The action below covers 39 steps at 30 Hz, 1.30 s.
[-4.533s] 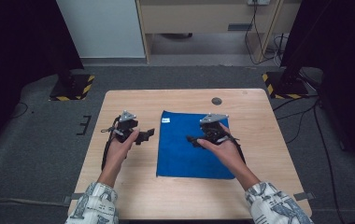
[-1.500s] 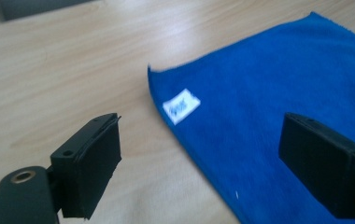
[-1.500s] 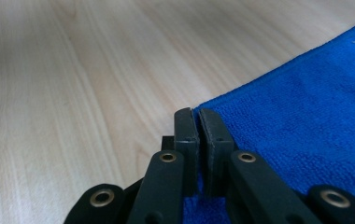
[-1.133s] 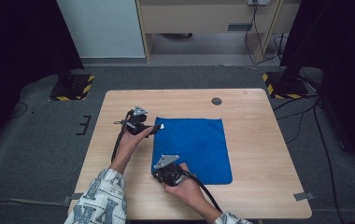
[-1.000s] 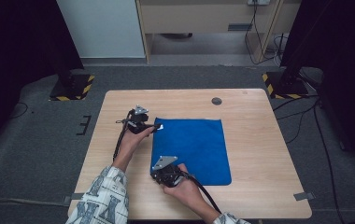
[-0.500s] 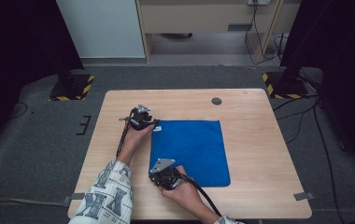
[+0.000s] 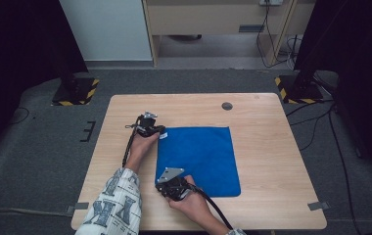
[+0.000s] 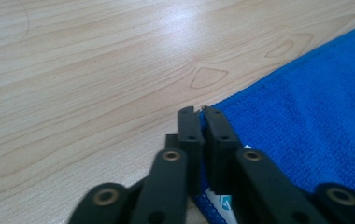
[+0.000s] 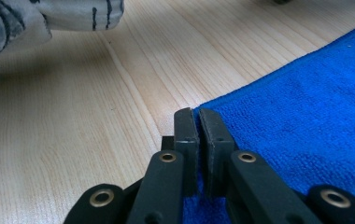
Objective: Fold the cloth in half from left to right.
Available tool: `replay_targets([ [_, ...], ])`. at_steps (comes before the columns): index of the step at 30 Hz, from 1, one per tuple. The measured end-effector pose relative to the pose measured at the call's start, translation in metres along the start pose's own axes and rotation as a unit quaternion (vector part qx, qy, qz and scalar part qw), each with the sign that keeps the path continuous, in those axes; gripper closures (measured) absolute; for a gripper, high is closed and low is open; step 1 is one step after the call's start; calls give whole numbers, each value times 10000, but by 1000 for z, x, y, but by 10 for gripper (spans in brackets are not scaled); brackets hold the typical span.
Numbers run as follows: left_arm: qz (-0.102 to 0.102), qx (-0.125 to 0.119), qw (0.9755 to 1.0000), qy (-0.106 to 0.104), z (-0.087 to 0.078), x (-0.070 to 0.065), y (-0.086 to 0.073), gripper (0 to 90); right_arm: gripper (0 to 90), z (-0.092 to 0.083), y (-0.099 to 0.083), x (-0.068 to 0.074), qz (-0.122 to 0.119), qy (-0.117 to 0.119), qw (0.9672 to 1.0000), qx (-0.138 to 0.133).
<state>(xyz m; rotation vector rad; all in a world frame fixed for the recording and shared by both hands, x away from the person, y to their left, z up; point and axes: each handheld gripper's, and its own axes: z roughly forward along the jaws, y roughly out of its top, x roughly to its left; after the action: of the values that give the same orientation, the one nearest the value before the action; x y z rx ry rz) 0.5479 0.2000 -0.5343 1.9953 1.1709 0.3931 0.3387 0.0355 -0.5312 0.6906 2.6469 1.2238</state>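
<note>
Across the middle of the wooden table (image 7: 272, 147) lies the blue microfibre cloth (image 7: 198, 159), flat. At its upper-left corner my left gripper (image 7: 160, 131) has just been closing and now pinches the hem beside a white label (image 8: 223, 202). My right gripper (image 7: 167, 187) is clamped on the lower-left corner.

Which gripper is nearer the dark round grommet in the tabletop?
Left. The left gripper pinches the blue cloth's far left corner, up the table toward the grommet. The right gripper pinches the near left corner, much farther away.
</note>
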Motion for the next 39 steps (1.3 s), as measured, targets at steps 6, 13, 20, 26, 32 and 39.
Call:
replay_targets([
  [6, 41, -210, 9998, 60, -9, -3, 6, 888, 868, -1, -1, 0, 52, -11, 10000, -68],
  [13, 216, -248, 9994, 133, -20, -14, 14, 888, 868, -9, 0, 0, 114, -50, 9997, -215],
  [20, 275, -342, 9989, 163, -31, -27, 23, 889, 869, -23, 4, -4, 176, -106, 9991, -377],
  [26, 362, -317, 9986, 207, -35, -34, 30, 890, 870, -29, 5, -6, 230, -124, 9986, -459],
  [32, 423, -367, 9982, 221, -41, -37, 44, 890, 870, -37, 9, -7, 271, -130, 9980, -559],
  [39, 606, -213, 9973, 358, -38, -34, 49, 890, 870, -41, 13, -1, 317, -150, 9979, -541],
])
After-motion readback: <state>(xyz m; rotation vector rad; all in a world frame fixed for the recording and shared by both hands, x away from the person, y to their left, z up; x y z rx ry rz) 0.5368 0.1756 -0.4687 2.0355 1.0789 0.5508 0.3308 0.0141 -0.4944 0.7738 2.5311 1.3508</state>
